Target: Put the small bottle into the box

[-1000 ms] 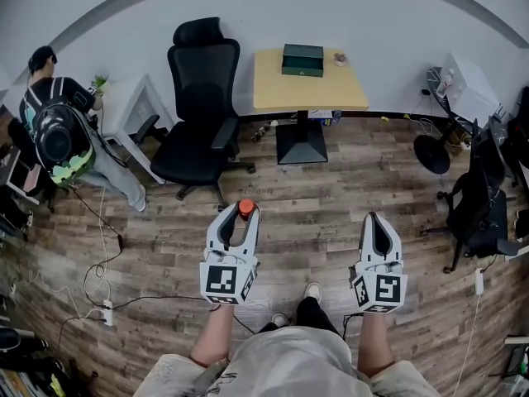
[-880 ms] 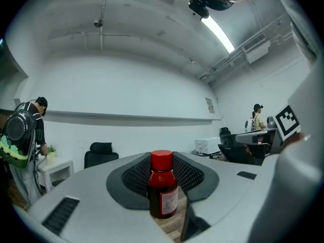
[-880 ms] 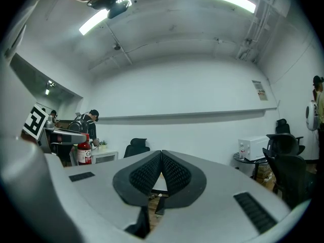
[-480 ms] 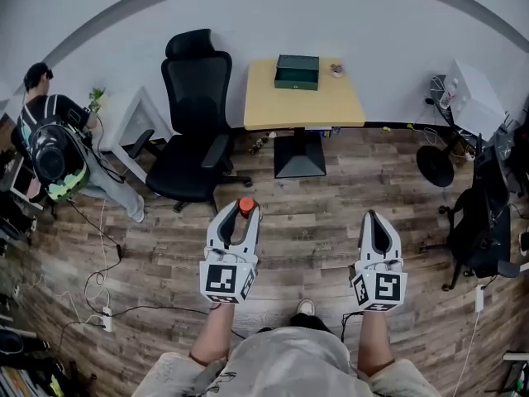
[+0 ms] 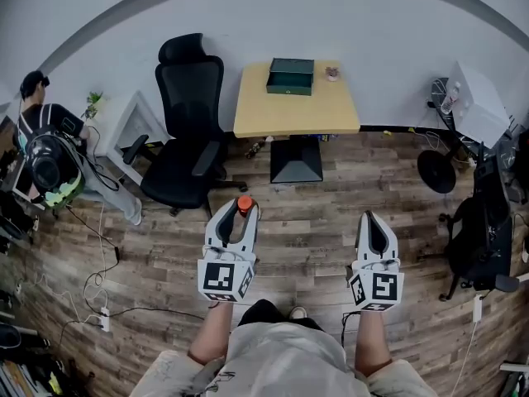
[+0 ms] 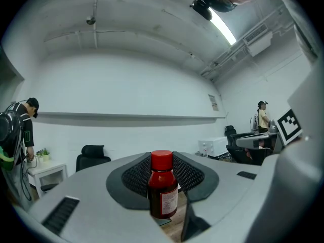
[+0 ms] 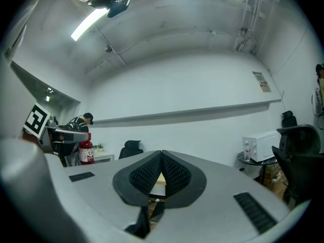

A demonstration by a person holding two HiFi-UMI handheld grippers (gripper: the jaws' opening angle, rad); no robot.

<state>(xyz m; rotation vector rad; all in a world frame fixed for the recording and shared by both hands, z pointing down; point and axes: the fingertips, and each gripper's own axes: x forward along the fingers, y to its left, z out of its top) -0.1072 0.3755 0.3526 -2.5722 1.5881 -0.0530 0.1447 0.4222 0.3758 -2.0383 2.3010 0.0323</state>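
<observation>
The left tongs (image 5: 240, 213) clamp the small bottle (image 6: 163, 186) upright, ready for the box (image 5: 290, 76) on the counter (image 5: 297, 110) upper centre; right tongs (image 5: 369, 218) shut, empty.

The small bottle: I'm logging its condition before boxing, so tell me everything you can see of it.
The small bottle is dark, brownish and glossy, like glass or plastic, with a red cap on and a pale label whose print is unreadable. It stands upright, clamped at its body between the left gripper's black ribbed pads, held in the air above the wooden floor.
</observation>
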